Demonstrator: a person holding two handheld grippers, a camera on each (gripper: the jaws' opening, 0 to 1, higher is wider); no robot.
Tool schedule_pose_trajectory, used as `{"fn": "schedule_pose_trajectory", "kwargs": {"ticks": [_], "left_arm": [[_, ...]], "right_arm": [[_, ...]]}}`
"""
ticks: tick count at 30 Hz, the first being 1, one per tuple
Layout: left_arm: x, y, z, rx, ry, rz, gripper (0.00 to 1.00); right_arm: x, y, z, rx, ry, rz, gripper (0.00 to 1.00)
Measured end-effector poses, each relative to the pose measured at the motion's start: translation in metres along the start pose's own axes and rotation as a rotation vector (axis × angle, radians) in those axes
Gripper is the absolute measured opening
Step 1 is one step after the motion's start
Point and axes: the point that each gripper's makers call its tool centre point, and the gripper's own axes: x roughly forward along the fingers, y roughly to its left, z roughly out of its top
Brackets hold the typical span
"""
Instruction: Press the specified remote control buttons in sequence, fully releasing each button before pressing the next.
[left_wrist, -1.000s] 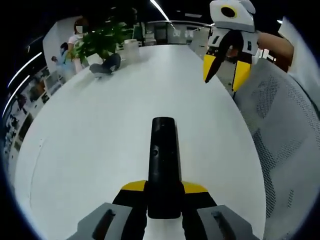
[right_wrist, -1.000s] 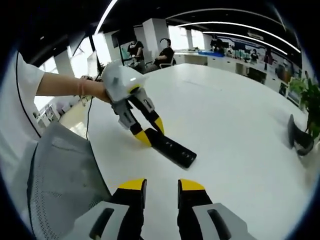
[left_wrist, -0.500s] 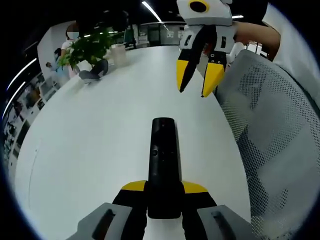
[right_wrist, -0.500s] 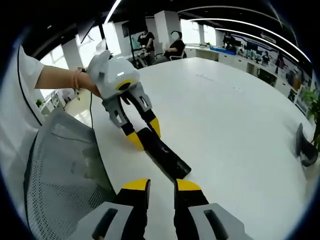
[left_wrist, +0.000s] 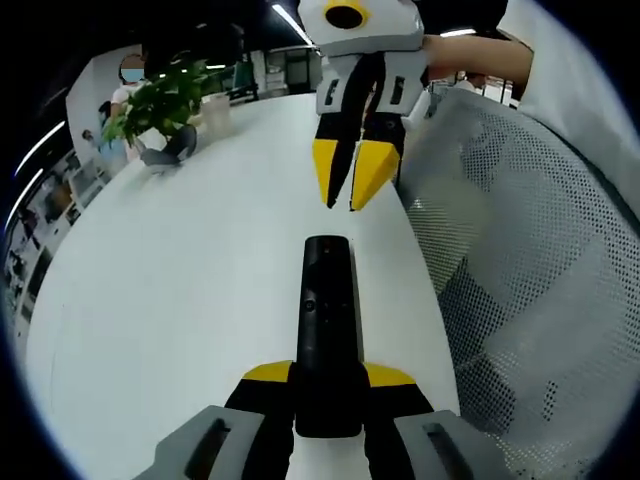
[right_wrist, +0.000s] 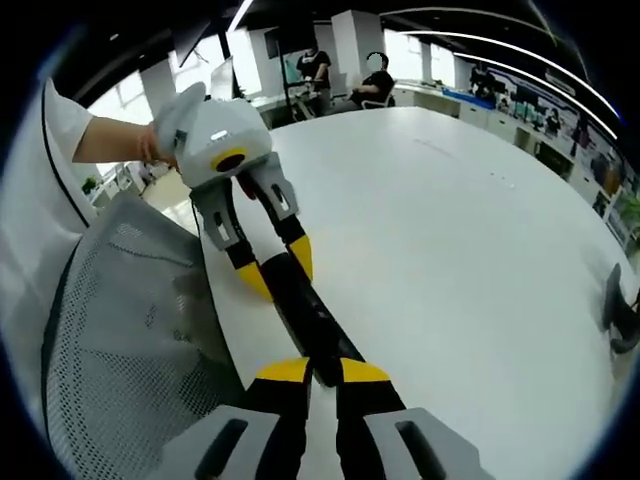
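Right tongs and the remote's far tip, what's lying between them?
Nothing: in the left gripper view, bare white table separates the right tongs from the black remote, which the left tongs clamp.

Remote: black plastic, smooth, faint sheen. Tabletop: white, smooth, matt with soft glare. Chair back: grey woven mesh, rough and perforated. Fingers: yellow matt tips on black; gripper bodies look like grey and white moulded plastic.
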Motion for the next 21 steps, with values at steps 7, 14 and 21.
{"fn": "schedule_pose_trajectory", "kwargs": {"ticks": [7, 14, 21], "left_arm": [[0.0, -0.013, 0.001, 0.0, -0.009, -0.006, 0.24], [-0.001, -0.021, 0.0, -0.007, -0.013, -0.013, 0.24], [-0.001, -0.024, 0.0, -0.031, -0.035, -0.012, 0.24]], "right_arm": [[0.007, 0.005, -0.009, -0.032, 0.045, 0.017, 0.03], [0.012, 0.011, -0.02, -0.071, 0.103, 0.031, 0.0], [0.016, 0.012, -0.028, -0.085, 0.134, 0.036, 0.0]]}}
